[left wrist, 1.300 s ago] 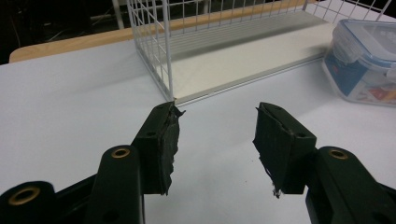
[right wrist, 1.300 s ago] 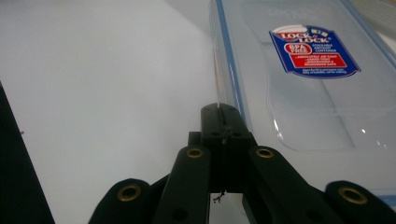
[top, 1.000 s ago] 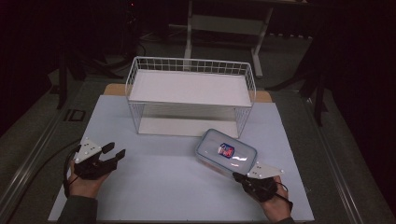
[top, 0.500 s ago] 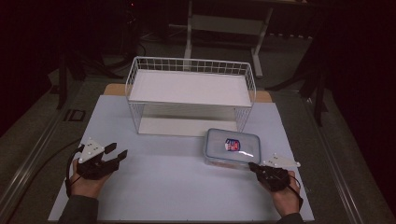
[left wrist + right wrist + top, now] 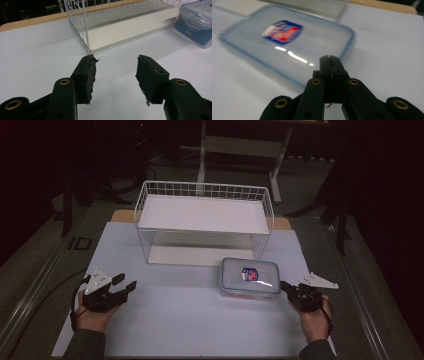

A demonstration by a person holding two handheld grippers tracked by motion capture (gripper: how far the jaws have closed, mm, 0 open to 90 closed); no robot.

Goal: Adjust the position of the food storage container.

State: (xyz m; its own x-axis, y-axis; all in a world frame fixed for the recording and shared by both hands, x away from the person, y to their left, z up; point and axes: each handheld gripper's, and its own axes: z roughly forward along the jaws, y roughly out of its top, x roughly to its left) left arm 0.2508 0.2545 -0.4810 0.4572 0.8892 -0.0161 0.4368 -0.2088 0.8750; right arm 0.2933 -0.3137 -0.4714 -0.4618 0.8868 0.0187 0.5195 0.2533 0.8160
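Your right gripper [image 5: 286, 287] sits near the bench's [image 5: 180, 325] front right corner with its two jaws pressed together and nothing between them; in the right gripper view the closed tips [image 5: 329, 61] point at the near edge of the food container [image 5: 287, 42], just short of it. That container [image 5: 250, 276], a clear rectangular box with a blue-rimmed lid and a red and blue label, lies flat on the white bench top right of the middle, just in front of the wire rack's [image 5: 205, 222] right front leg. Your left gripper [image 5: 125, 284] rests near the front left corner, well apart from the container, jaws standing apart and empty; its view shows bare bench between the pads [image 5: 90, 75] and the rack's corner beyond them.
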